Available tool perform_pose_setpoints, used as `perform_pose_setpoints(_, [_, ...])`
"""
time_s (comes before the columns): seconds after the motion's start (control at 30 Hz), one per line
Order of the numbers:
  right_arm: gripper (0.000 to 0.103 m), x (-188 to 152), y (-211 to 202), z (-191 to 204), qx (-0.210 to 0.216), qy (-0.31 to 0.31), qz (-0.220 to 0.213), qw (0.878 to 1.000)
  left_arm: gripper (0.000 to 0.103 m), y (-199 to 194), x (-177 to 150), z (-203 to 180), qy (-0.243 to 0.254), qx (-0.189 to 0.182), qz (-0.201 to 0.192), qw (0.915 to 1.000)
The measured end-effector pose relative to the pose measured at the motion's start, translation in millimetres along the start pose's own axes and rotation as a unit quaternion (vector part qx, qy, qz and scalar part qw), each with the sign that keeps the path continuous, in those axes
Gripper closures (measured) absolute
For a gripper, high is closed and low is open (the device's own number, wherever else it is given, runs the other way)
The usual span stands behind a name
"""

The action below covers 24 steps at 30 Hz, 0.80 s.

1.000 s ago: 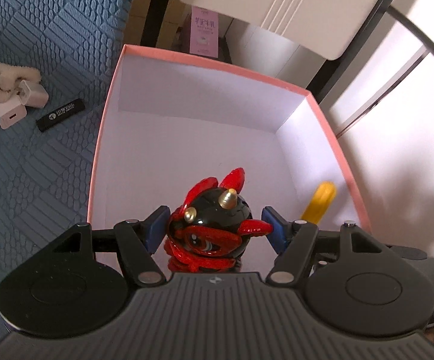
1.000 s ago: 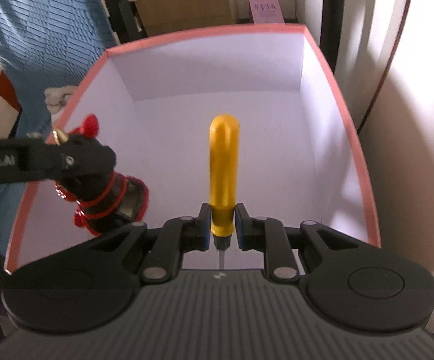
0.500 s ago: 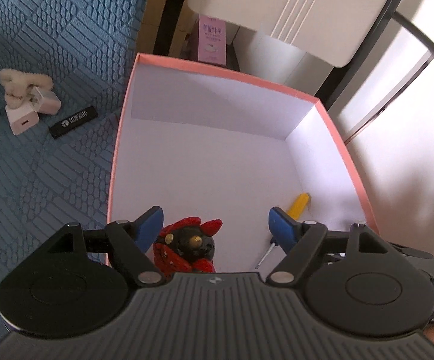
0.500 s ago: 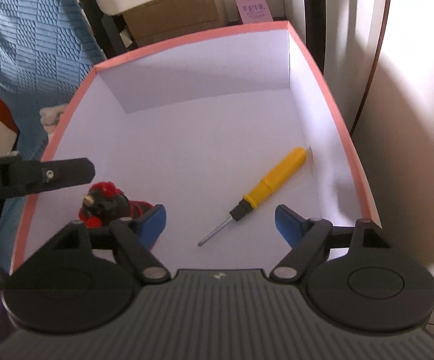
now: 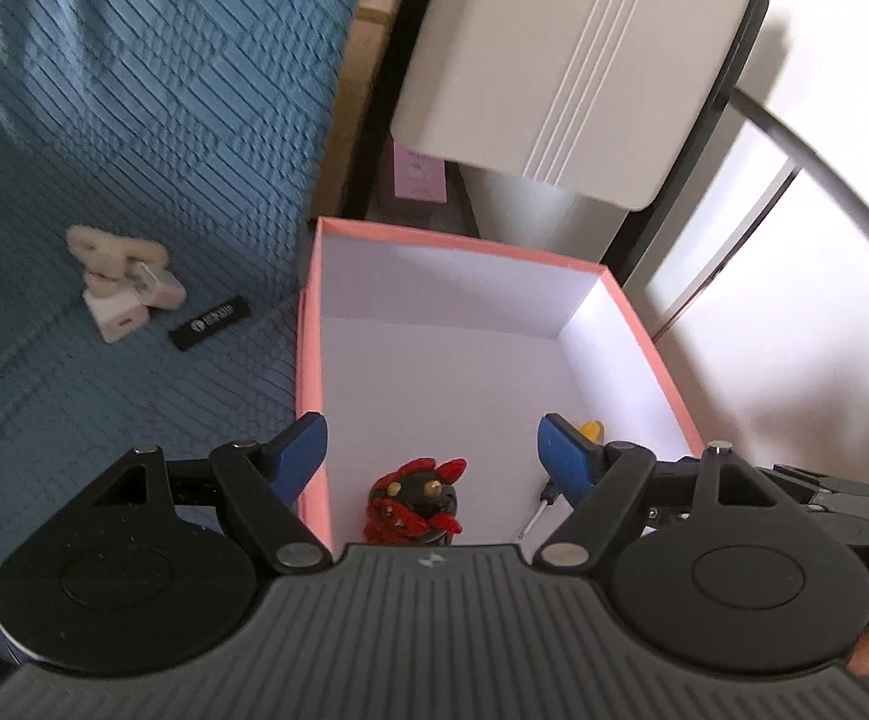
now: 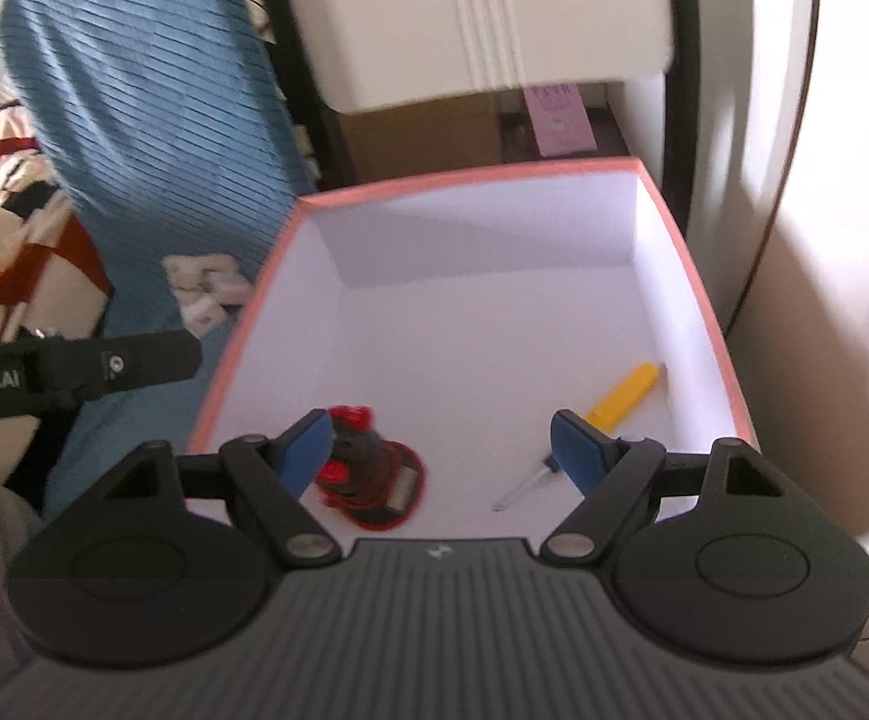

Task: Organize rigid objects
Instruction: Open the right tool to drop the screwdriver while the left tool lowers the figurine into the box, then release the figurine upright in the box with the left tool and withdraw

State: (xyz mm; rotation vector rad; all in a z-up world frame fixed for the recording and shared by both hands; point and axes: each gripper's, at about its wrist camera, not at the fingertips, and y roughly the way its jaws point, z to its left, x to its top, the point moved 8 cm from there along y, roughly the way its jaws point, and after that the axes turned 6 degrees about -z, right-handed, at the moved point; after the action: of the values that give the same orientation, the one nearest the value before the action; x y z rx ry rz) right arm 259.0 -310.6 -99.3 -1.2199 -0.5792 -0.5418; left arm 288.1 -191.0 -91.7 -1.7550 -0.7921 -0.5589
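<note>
A pink-rimmed white box [image 5: 308,324] [image 6: 728,372] holds a red and black horned figurine [image 5: 413,504] [image 6: 368,474] near its front left and a yellow-handled screwdriver [image 6: 620,393] [image 5: 587,431] at its front right. My left gripper [image 5: 431,450] is open and empty, raised above the box's near edge over the figurine. My right gripper [image 6: 443,450] is open and empty, raised above the box's near side between the two objects. The left gripper's body [image 6: 74,366] shows at the left of the right wrist view.
On the blue quilted cover [image 5: 104,120] left of the box lie white charger blocks with a cream fuzzy item [image 5: 119,288] [image 6: 206,294] and a black stick [image 5: 211,323]. A white panel [image 5: 572,66] and a pink carton [image 5: 416,177] stand behind the box.
Both grippers opened and let go: the figurine and the screwdriver now lie in the box. Both grippers have since pulled up and back from the box.
</note>
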Motion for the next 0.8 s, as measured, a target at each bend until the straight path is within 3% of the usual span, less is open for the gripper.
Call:
perform_pose_setpoints(0.43, [0.021,-8.1,-55.9,66.4,0.016,-0.037,-0.038,0.998,0.022,-89.4,-0.6,32.0,-0.009,-0.003,-0.051,0.9987])
perform_pose_setpoints(0.8, [0.021,-35.6,-73.4,117.0,0.012,-0.048,-0.054,0.997,0.022,-128.5,-25.6,70.8,-0.007,-0.013,-0.062,0.998])
